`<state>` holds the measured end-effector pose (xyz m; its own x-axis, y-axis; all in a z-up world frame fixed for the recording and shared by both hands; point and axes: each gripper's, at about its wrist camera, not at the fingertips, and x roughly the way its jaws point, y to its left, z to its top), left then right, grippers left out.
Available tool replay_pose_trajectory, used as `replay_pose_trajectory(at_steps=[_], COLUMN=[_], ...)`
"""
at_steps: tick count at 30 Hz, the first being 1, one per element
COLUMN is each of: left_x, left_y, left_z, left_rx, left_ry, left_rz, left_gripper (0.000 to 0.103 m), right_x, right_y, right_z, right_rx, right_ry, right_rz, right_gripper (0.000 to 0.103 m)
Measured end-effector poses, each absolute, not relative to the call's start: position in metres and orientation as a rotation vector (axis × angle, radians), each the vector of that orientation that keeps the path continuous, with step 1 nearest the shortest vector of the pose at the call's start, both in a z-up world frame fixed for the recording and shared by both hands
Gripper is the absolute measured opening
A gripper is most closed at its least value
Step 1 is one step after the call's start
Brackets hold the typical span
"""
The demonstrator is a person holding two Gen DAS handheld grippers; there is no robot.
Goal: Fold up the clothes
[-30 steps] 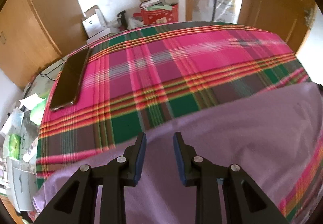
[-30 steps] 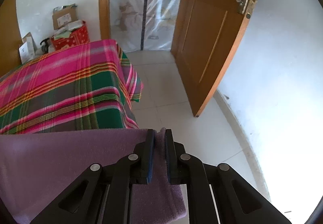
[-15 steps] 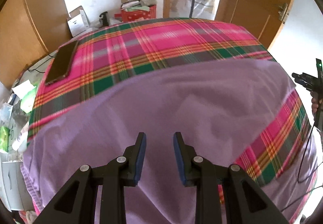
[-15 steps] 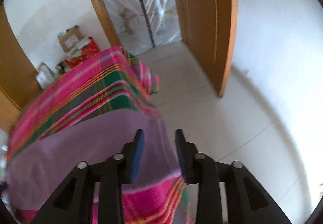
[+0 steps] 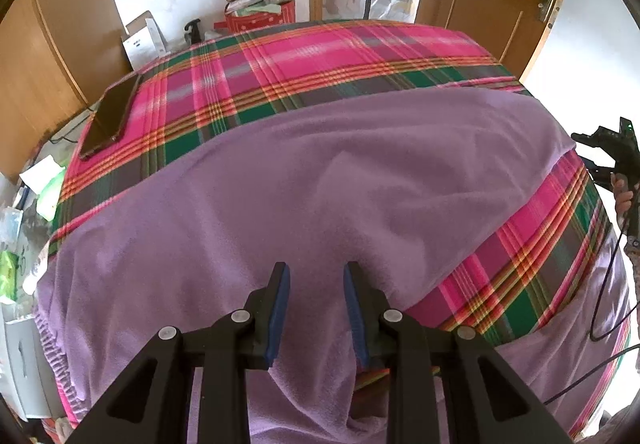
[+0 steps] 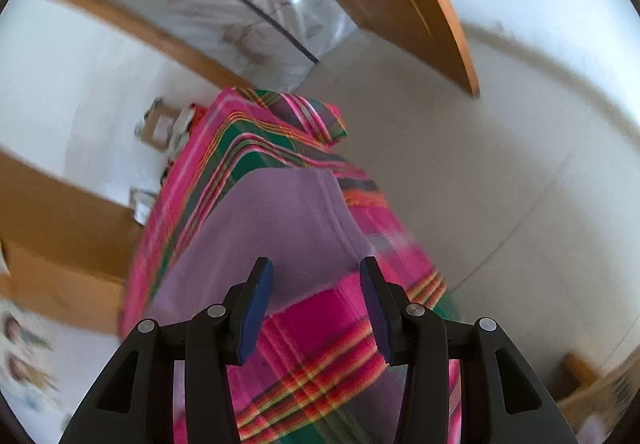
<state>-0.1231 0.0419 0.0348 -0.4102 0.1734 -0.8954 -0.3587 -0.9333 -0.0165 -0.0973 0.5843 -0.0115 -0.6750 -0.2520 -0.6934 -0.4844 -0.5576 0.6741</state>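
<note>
The left gripper (image 5: 315, 286) has its fingers spread apart with nothing between them; purple cloth (image 5: 320, 180) lies below and ahead of the tips, and whether the pads touch it cannot be told. The right gripper (image 6: 316, 284) is spread wider still, also empty, hanging over the cloth's right end where it meets the table edge; this view is blurred.

Taking the plaid tablecloth (image 5: 304, 60) as the landmark: the cloth lies spread across its near half, mostly flat with soft wrinkles. The cloth's far edge runs slantwise across the plaid, its left end hangs over the tablecloth's left side, and near the right a wedge of plaid shows between two purple parts, so some of the cloth droops off the front. A dark phone (image 5: 110, 116) lies on the tablecloth's far left corner, well apart from the cloth.

By my judgement no neat fold shows; the cloth looks laid out. That fits either flattening before a fold or an unfinished fold, and neat folding remains.
</note>
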Motion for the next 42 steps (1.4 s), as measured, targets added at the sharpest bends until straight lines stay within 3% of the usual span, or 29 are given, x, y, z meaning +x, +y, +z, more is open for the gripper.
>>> replay_pose_trajectory(at_steps=[2,11,13,17,22,28,35,42], left_x=[-0.124,-0.124,-0.123,-0.121,-0.116,-0.104,-0.092,-0.087], left_y=[0.043,0.05,0.052,0.054,0.057,0.069,0.089,0.098], left_z=[0.032,0.026,0.027,0.028,0.028,0.027,0.023,0.018], left_rx=[-1.494,-1.513,-1.506,-1.506,-1.506,-1.482,-1.432,-1.419], left_ry=[0.256,0.288,0.29,0.288,0.275,0.404,0.6,0.648], left_rz=[2.378,2.366,2.364,2.359,2.323,2.329,2.335,2.307], left_gripper=[0.028,0.028,0.028,0.028,0.026,0.028,0.029,0.029], right_x=[-0.097,-0.109,-0.111,-0.112,-0.109,-0.114,-0.127,-0.138], right_y=[0.586,0.588,0.588,0.585,0.594,0.589,0.592,0.595], right_z=[-0.016,-0.019,-0.016,0.003,0.028,0.049,0.035,0.024], right_rx=[-1.198,-1.159,-1.126,-1.08,-0.983,-0.932,-0.97,-1.003], right_ry=[1.471,1.479,1.45,1.274,1.235,1.084,0.956,0.941], right_rz=[2.342,2.351,2.369,2.432,2.474,2.524,2.49,2.461], right_gripper=[0.047,0.045,0.024,0.005,0.005,0.005,0.005,0.005])
